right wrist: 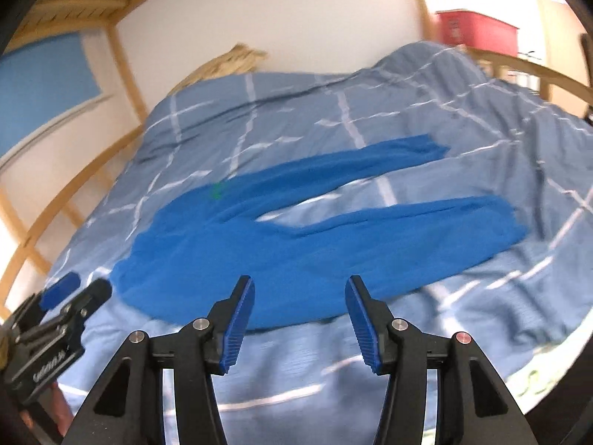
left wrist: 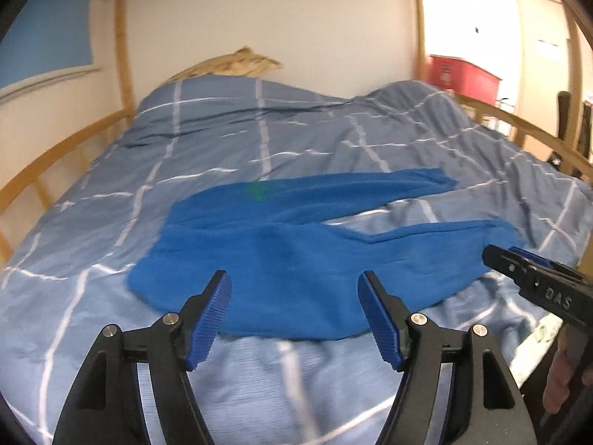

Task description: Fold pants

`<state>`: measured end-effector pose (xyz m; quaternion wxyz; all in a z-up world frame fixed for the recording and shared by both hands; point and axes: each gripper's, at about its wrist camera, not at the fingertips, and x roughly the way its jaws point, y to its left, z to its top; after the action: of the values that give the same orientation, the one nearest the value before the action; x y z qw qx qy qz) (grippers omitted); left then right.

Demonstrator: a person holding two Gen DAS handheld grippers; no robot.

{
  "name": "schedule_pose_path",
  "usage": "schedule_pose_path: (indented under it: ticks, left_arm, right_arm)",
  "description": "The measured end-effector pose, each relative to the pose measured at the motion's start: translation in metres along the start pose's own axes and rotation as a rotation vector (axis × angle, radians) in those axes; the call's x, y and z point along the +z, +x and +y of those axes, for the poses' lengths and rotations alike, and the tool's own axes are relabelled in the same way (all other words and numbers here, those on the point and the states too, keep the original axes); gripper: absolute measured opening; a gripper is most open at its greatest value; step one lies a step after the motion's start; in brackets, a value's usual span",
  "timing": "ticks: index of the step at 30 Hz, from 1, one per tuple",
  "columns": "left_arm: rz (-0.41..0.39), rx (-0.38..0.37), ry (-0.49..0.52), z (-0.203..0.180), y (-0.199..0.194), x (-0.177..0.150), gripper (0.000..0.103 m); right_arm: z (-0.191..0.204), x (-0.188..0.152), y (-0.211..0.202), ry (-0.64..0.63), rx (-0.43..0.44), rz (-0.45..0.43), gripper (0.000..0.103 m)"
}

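both hand-held grippers, left hand-held gripper [left wrist: 294,315] and right hand-held gripper [right wrist: 299,319], hang agape above blue pants [left wrist: 296,252] on a checked duvet [left wrist: 111,193].

Pants [left wrist: 296,259] lie flat on the duvet [left wrist: 222,141] of a bunk bed, waist end to the left, two legs running right and spread apart, duvet showing between them; pillow [left wrist: 237,63] behind the duvet, against the back wall [left wrist: 278,18]; wooden rail [left wrist: 55,148] along the left side; wooden post [left wrist: 419,29] at the far right corner; red box [left wrist: 463,74] beyond that post; left gripper [left wrist: 294,315] above the near edge of the pants; right gripper [right wrist: 299,315] to its right, near the nearer leg.
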<state>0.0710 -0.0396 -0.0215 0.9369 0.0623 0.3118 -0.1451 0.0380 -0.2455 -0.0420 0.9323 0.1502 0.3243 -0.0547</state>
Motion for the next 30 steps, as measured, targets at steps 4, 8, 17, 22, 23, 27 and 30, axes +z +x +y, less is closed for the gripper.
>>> schedule_pose_path:
  ticks: [4, 8, 17, 22, 23, 27, 30]
  left_arm:
    - [-0.018, -0.065, -0.005, -0.04, 0.015, 0.004, 0.07]
    - [-0.025, -0.086, 0.014, -0.079, 0.028, 0.008, 0.071]
    - [0.059, -0.148, 0.047, -0.15, 0.078, 0.011, 0.074]
    - [0.08, -0.137, 0.08, -0.173, 0.096, 0.012, 0.074]
    - [0.083, -0.133, 0.085, -0.177, 0.099, 0.011, 0.074]
    - [0.094, -0.125, 0.095, -0.185, 0.107, 0.009, 0.074]
    - [0.104, -0.125, 0.096, -0.189, 0.111, 0.008, 0.074]
  right_arm:
    - [-0.041, 0.007, -0.005, 0.033, -0.028, -0.034, 0.052]
    - [-0.078, 0.011, -0.006, 0.032, -0.072, -0.069, 0.052]
    - [-0.155, 0.011, 0.013, 0.174, -0.092, -0.042, 0.052]
    - [-0.19, 0.013, 0.032, 0.291, -0.079, -0.031, 0.052]
    - [-0.195, 0.014, 0.037, 0.303, -0.081, -0.029, 0.052]
    - [-0.21, 0.015, 0.056, 0.371, -0.084, 0.008, 0.052]
    - [-0.22, 0.013, 0.066, 0.423, -0.075, 0.024, 0.048]
